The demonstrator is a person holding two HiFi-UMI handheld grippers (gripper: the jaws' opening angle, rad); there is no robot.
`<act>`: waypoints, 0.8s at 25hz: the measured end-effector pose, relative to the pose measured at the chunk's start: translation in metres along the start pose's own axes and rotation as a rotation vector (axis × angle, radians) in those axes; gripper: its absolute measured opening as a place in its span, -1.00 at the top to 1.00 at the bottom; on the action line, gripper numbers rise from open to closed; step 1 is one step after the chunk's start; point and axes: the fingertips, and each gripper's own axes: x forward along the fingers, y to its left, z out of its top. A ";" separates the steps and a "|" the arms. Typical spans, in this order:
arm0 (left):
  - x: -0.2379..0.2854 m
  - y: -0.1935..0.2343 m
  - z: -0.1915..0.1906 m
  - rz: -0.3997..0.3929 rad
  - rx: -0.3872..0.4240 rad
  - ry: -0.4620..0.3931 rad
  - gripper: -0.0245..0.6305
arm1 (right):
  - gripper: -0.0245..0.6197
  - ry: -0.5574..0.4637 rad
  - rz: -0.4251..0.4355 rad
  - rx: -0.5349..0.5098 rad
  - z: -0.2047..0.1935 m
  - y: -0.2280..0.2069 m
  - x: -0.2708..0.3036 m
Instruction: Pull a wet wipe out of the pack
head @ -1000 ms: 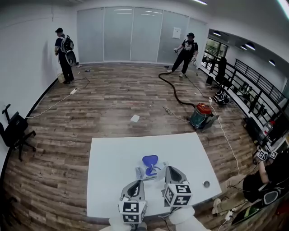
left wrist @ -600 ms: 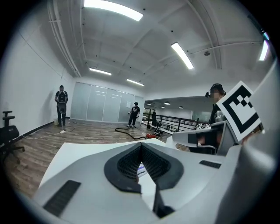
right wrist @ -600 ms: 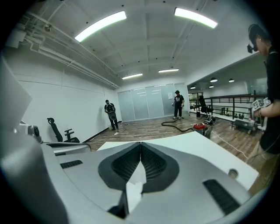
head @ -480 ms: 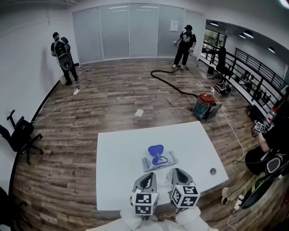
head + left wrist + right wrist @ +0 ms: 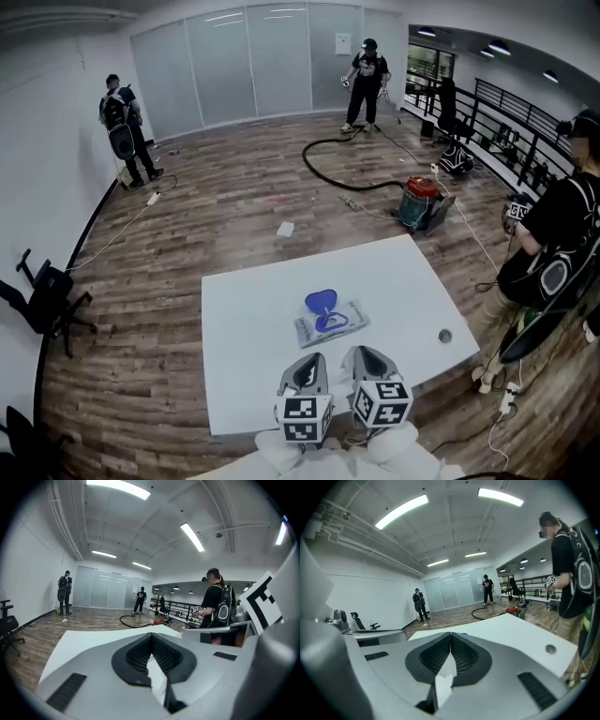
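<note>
Wipe pack (image 5: 349,319) crosswise, lid (image 5: 320,301) away

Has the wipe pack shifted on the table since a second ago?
No. The wipe pack lies as far left of the table's hole as before.

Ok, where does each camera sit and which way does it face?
Head view: on the person's head, facing down at the white table and blue-lidded clear wet wipe pack; left gripper and right gripper show.
Left gripper view: on the left gripper, facing across the table along shut jaws.
Right gripper view: likewise, on the right gripper.
Shared: the nearby person in black.
</note>
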 end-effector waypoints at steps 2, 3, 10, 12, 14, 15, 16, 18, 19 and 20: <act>0.001 -0.002 0.001 -0.002 -0.001 -0.003 0.93 | 0.88 -0.004 0.008 -0.003 0.001 0.000 0.001; 0.001 -0.002 0.002 -0.003 -0.003 -0.004 0.93 | 0.89 -0.002 0.012 -0.005 0.001 0.001 0.001; 0.000 0.001 0.004 0.007 -0.001 -0.007 0.94 | 0.89 0.004 0.032 -0.015 0.002 0.007 0.004; 0.000 0.002 0.004 0.012 -0.002 -0.007 0.94 | 0.89 0.004 0.034 -0.014 0.002 0.007 0.004; -0.001 0.002 0.003 0.018 0.000 -0.005 0.93 | 0.89 0.005 0.037 -0.012 0.001 0.006 0.004; -0.001 0.002 0.002 0.020 0.001 -0.003 0.94 | 0.89 0.007 0.039 -0.011 0.001 0.005 0.003; -0.001 0.002 0.002 0.022 0.002 -0.002 0.94 | 0.89 0.008 0.040 -0.011 0.001 0.005 0.003; -0.002 0.003 0.001 0.026 0.002 -0.001 0.94 | 0.89 0.011 0.043 -0.014 0.001 0.005 0.003; -0.001 0.003 0.001 0.028 0.001 -0.001 0.94 | 0.89 0.011 0.044 -0.016 0.001 0.005 0.003; -0.001 0.003 0.001 0.029 0.001 -0.001 0.94 | 0.89 0.011 0.044 -0.017 0.001 0.004 0.004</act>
